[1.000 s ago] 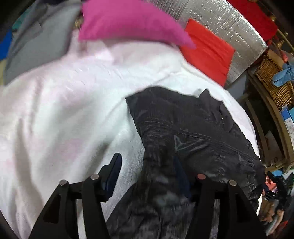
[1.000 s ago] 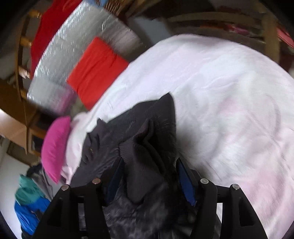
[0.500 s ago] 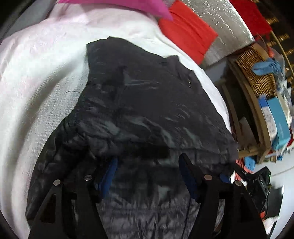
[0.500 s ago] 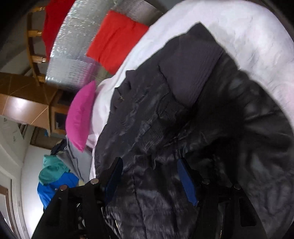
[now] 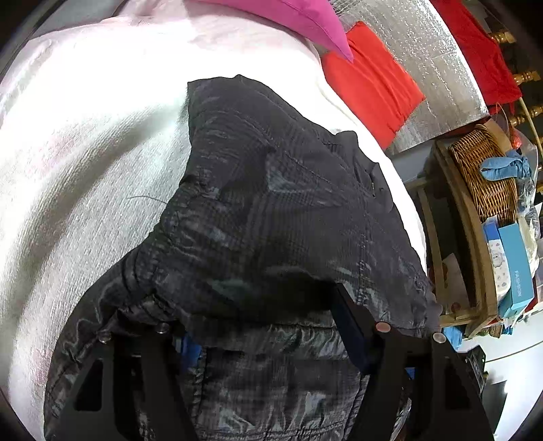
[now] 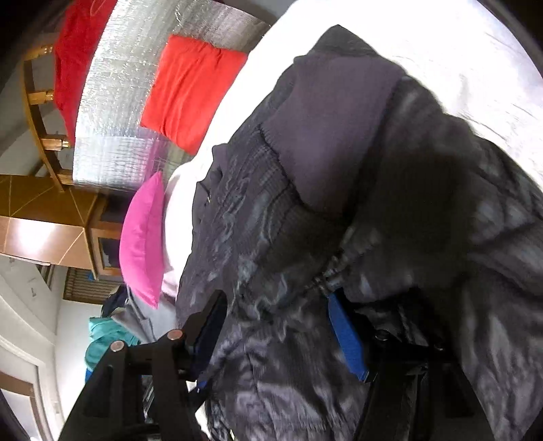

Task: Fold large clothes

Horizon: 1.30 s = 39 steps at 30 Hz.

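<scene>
Your dark quilted jacket (image 5: 271, 203) is down on the white bed (image 5: 85, 152), spread across the cover towards the pink pillow (image 5: 305, 17) and the red cushion (image 5: 370, 81), with its near end gathered up at both of your tools. The left gripper (image 5: 268, 339) has jacket cloth heaped between and over its jaws. Those jaws have just been opening a little, and with one of them buried under the fabric you cannot tell whether it is gripping or has let go. The right gripper (image 6: 278, 339) looks clenched on a thick bunch of the same jacket, the cloth filling the gap from one blue pad to the other. In the right wrist view a sleeve with a plain ribbed cuff (image 6: 332, 135) lies across the top of the body, and a gathered seam sits just ahead of the jaws. By the look of it, you are early in the fold. The garment has been brought onto the bed and roughly laid out, but it is lumpy, its edges are uneven, and no clean crease shows yet. What seems left is to set the near end down flat, smooth the body, bring the sleeves in properly, and then fold the jacket over itself into a tidy packet. Whether the far sleeve is tucked or loose cannot be made out.
</scene>
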Available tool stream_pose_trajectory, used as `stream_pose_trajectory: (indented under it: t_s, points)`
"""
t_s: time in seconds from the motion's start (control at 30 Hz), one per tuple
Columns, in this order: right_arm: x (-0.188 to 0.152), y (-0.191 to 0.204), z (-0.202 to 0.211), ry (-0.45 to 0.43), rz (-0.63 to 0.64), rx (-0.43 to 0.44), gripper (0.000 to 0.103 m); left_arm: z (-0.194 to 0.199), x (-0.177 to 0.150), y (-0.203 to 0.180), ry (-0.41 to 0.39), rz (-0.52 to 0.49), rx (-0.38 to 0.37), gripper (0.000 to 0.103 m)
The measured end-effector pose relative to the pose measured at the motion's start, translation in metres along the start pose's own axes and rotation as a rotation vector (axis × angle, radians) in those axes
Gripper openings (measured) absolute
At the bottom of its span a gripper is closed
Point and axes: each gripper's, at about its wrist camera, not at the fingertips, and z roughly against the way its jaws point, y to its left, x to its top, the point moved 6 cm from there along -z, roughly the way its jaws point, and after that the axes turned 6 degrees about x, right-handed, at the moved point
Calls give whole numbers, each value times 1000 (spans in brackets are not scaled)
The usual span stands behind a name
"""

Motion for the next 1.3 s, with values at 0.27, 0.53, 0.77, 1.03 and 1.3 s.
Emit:
stream_pose_trajectory:
  t_s: [0.27,0.53,0.77,1.03,1.3]
  points:
    - [15,-20,8,-84,-57,-51,65,-12,2,-15,-13,-46,63,70]
    - [31,-16,2,-183,1,-53,41,-15,2,-19,-14,-77,81,70]
    - [21,10,26,-256,152,-74,36,-5,0,-18,-53,-128,138,44]
    - [12,-9,20,-177,138,-178,35,-11,-5,-17,-36,-223,231,46]
    - [10,-4,32,-154,72,-78,73,-3,-10,-14,12,-196,189,67]
